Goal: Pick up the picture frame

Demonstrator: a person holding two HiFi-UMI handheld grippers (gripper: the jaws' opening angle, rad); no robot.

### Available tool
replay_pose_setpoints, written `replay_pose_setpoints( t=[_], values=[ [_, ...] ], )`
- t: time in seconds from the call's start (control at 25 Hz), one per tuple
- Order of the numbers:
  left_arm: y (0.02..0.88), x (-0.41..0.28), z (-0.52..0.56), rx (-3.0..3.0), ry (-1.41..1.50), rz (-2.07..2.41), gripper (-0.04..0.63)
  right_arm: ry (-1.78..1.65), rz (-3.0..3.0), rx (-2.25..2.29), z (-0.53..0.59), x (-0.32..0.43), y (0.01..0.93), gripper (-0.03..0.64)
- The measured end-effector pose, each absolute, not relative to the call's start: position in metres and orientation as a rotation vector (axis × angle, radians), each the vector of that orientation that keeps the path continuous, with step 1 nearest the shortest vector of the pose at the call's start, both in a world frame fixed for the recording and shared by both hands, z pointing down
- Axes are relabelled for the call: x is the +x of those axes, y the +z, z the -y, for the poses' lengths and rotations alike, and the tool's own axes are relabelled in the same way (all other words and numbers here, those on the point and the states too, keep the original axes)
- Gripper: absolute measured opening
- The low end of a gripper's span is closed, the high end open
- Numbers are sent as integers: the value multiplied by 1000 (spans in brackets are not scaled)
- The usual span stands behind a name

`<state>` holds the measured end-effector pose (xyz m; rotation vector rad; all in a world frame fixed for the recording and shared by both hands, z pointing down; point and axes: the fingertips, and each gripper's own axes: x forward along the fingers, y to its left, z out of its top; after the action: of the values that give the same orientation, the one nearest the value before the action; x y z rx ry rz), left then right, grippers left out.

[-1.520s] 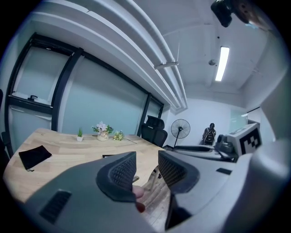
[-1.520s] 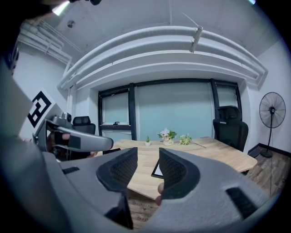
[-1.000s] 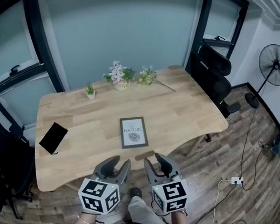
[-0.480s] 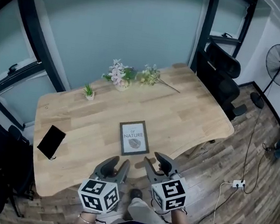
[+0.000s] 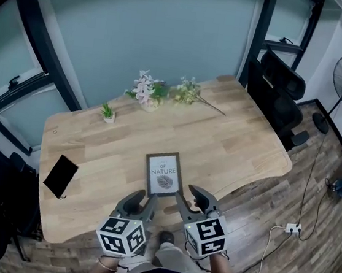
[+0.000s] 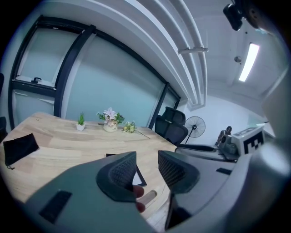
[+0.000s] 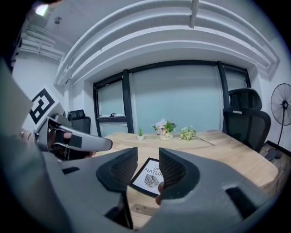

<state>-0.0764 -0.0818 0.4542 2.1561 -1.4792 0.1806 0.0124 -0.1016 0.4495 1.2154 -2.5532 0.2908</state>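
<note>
The wooden tabletop [image 5: 232,140] fills mid-picture. The picture frame [image 5: 163,173] lies flat at lower centre, near its front edge. Just below it, the left gripper [image 5: 145,197] and right gripper [image 5: 188,195] hover with jaws apart and empty. Lying flat, the frame may skid rather than lift.

Bottom centre: the grey plastic left gripper [image 5: 143,198] and matching right gripper [image 5: 192,198] each wear a white cube [image 5: 121,237] printed with black square markers.

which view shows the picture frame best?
Head view: the whole picture frame lies flat on the table, unobstructed. Right gripper view shows part of it past its jaws; left gripper view only a corner.
</note>
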Motion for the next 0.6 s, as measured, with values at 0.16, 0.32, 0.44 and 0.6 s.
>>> replay_pose_setpoints(
  t=[0.16,0.32,0.44,0.6],
  values=[
    [469,-80,94,2129,196,1491,143,284,2538,1178,117,11,461,123],
    [480,-88,105,2089,201,1523,143,299,2535,1154,127,9,471,123],
    [489,-92,111,2069,216,1523,141,310,2521,1142,134,7,481,123],
    [501,-96,121,2056,248,1519,138,340,2513,1128,145,1,492,123]
  ],
)
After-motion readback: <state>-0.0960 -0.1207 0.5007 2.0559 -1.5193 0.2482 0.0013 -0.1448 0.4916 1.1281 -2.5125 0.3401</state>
